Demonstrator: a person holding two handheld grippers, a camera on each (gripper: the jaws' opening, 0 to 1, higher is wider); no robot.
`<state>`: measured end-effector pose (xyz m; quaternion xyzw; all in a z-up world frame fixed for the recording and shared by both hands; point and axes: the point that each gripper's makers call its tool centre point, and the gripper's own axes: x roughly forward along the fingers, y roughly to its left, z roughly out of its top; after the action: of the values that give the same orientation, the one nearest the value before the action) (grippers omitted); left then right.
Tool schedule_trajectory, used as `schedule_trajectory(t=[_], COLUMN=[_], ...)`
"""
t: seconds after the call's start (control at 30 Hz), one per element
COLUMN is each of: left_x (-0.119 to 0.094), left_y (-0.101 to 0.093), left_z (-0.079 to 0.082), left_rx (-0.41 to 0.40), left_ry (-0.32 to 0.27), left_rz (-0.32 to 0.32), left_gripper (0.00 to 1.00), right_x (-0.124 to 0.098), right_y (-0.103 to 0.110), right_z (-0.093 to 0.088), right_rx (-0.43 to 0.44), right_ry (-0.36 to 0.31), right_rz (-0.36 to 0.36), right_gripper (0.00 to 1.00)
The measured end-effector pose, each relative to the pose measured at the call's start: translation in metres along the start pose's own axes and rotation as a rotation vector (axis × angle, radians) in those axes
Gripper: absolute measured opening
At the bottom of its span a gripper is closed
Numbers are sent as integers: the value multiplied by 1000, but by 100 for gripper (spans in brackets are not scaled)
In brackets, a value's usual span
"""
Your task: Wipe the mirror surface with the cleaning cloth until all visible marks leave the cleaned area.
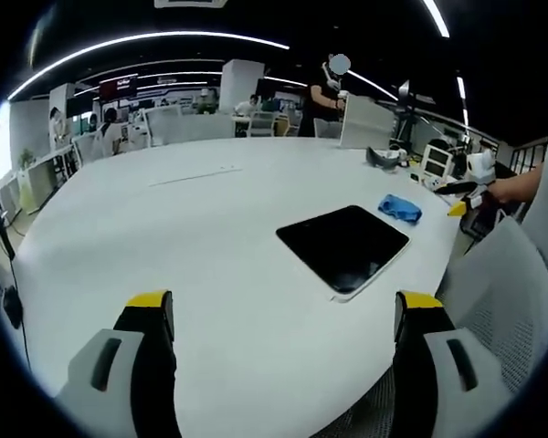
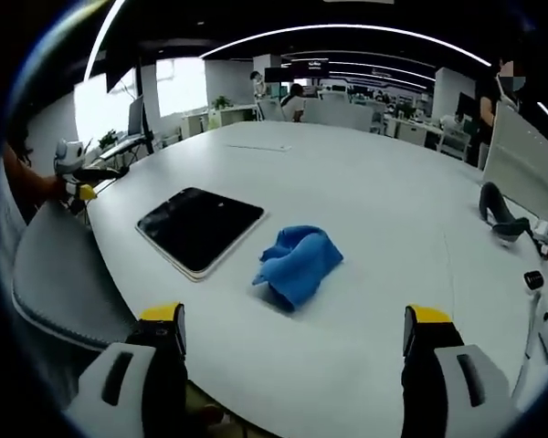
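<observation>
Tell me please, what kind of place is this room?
Most likely a large open office. A big white table holds the mirror and the blue cloth, a grey chair stands at its edge, and behind it are rows of desks with people under long ceiling lights.

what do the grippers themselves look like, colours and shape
Both match. The left gripper has two chunky black jaws with yellow caps at the tips and light grey outer shells, each with a dark oval slot. The right gripper has the same black jaws, yellow tips and grey slotted shells. No cables or printed markings are visible on either.
</observation>
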<state>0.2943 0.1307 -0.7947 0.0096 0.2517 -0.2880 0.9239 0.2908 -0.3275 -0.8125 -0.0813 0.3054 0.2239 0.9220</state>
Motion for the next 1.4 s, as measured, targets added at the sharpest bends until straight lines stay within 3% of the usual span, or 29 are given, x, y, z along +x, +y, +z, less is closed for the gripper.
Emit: schedule_trajectory(t=[0.1, 0.27, 0.4, 0.5, 0.83, 1.2, 1.4], left_x=[0, -3, -3, -3, -3, 2, 0], left_y=[1, 6, 4, 8, 7, 0, 3], left_z=[-3, 0, 2, 1, 3, -9, -3], left_rx=[-3, -9, -2, -27, -1, 17, -4], left_ry=[21, 6, -4, -6, -17, 38, 9], left_rz=[7, 31, 27, 35, 36, -3, 8], left_gripper=[99, 99, 99, 99, 99, 99, 99], right_x=[2, 3, 1, 3, 4, 4, 6], right_y=[-1, -7, -6, -2, 17, 2, -2], right_z=[-4, -13, -6, -5, -9, -2, 0], right_rx=[11, 31, 21, 17, -2, 34, 39], right_ry=[13, 30, 12, 12, 20, 11, 14], right_rz=[4, -7, -3, 13, 34, 6, 14], right_gripper=[98, 98, 98, 98, 98, 98, 98])
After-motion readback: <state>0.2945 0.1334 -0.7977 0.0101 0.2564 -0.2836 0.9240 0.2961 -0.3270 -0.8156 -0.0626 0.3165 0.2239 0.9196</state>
